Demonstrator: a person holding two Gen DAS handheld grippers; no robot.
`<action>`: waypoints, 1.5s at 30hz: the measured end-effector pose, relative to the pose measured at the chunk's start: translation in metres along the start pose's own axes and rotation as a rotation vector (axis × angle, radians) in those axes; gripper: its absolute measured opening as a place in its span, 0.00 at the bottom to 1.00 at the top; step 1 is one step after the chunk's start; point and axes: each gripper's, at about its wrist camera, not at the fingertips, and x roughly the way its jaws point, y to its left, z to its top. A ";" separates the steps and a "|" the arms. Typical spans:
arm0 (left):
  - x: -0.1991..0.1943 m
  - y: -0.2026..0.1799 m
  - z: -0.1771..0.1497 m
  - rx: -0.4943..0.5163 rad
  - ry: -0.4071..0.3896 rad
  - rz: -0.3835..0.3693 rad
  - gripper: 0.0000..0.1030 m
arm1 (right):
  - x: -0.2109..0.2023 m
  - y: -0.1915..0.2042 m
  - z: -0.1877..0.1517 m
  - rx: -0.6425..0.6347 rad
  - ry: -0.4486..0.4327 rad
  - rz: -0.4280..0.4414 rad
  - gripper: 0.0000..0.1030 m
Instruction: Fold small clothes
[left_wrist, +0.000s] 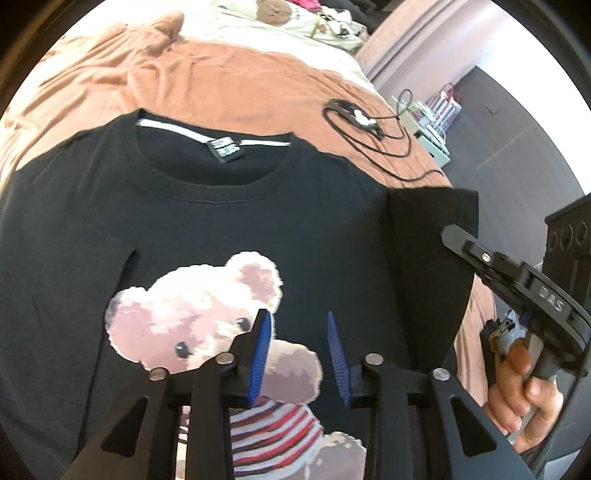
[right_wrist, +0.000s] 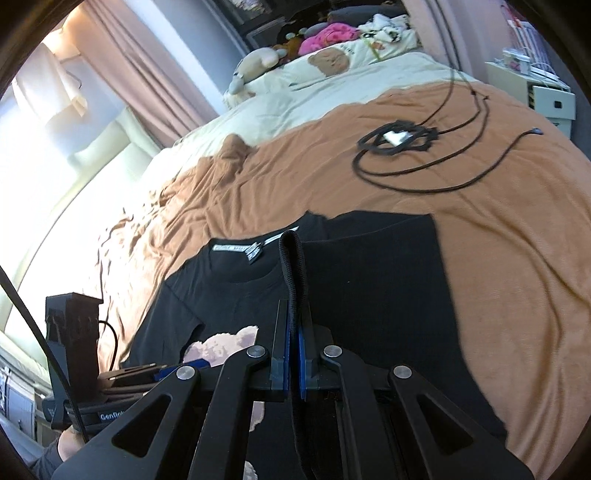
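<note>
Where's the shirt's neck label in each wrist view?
Left wrist: neck label upper centre, inside the collar, above the bear print.
Right wrist: label just left of centre, beside the lifted fabric fold.
Shared landmark: coiled black cable on the brown blanket.

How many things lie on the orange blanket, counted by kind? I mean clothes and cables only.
Black T-shirt with a bear print: 1
Black cable bundle, coiled beyond the shirt: 1
Total: 2
The right gripper pinches a fold of the shirt.
</note>
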 end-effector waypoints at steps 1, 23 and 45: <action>0.000 0.004 0.000 -0.010 0.000 0.006 0.43 | 0.001 0.001 0.000 0.010 0.004 0.020 0.03; 0.021 -0.014 0.011 0.036 -0.034 0.055 0.55 | -0.087 -0.107 -0.066 0.130 -0.070 -0.168 0.61; 0.073 -0.021 0.036 0.111 -0.036 0.220 0.40 | -0.046 -0.115 -0.076 0.087 0.016 -0.253 0.48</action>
